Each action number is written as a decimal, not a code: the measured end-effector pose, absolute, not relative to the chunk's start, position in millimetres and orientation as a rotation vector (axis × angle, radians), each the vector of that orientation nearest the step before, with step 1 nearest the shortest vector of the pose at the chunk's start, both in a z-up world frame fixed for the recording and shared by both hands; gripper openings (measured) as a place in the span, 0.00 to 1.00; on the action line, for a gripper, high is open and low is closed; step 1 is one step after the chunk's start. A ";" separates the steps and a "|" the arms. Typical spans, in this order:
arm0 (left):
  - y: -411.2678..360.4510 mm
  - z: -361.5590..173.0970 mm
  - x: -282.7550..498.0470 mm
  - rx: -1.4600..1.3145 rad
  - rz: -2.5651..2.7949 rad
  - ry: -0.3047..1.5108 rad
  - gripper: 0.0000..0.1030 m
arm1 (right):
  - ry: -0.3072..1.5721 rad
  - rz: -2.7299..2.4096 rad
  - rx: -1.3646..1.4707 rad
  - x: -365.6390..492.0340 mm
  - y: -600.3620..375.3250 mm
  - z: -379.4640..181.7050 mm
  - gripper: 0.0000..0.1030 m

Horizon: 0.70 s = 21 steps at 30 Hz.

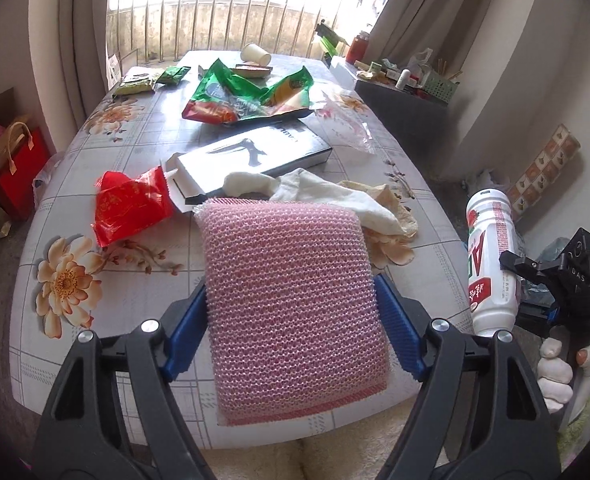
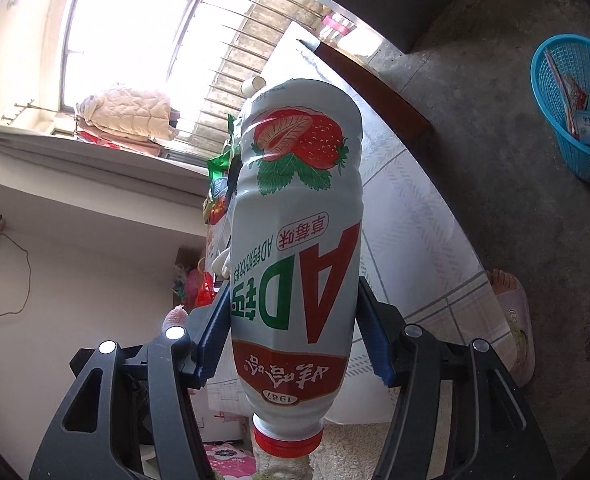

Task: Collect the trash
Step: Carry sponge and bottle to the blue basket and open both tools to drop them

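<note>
My left gripper (image 1: 291,294) is shut on a pink mesh sponge (image 1: 287,248), its blue pads pressing both sides, lifted above the near end of the table. To the right, off the table's edge, my right gripper (image 1: 535,280) holds a white strawberry-drink bottle (image 1: 493,256). In the right wrist view the bottle (image 2: 299,216) fills the space between the pads of the right gripper (image 2: 293,284), red cap toward the camera. A blue trash basket (image 2: 555,128) stands on the floor at the right, with some packaging in it.
On the floral table (image 1: 135,288) lie a red plastic bag (image 1: 131,208), a black-and-silver box (image 1: 255,156), a white cloth (image 1: 327,196), green snack wrappers (image 1: 247,96), a clear bag (image 1: 347,120) and a paper cup (image 1: 256,54). A cluttered side cabinet (image 1: 407,108) stands right.
</note>
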<state>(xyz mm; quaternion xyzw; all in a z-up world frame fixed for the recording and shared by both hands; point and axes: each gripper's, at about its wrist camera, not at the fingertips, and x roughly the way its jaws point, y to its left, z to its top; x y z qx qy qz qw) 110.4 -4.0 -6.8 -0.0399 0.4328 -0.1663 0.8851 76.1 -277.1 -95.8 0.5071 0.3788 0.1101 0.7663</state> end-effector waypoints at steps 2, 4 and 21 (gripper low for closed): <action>-38.9 4.0 113.6 -0.054 -0.427 0.889 0.73 | 0.769 0.223 1.135 58.7 -300.1 -93.9 0.56; -78.2 11.7 119.1 -0.036 -0.526 0.900 0.73 | 0.720 0.172 1.147 38.7 -326.1 -92.0 0.56; -471.6 -99.5 191.5 0.359 -0.957 1.264 0.73 | 0.806 -0.252 1.377 5.1 -524.3 -236.8 0.56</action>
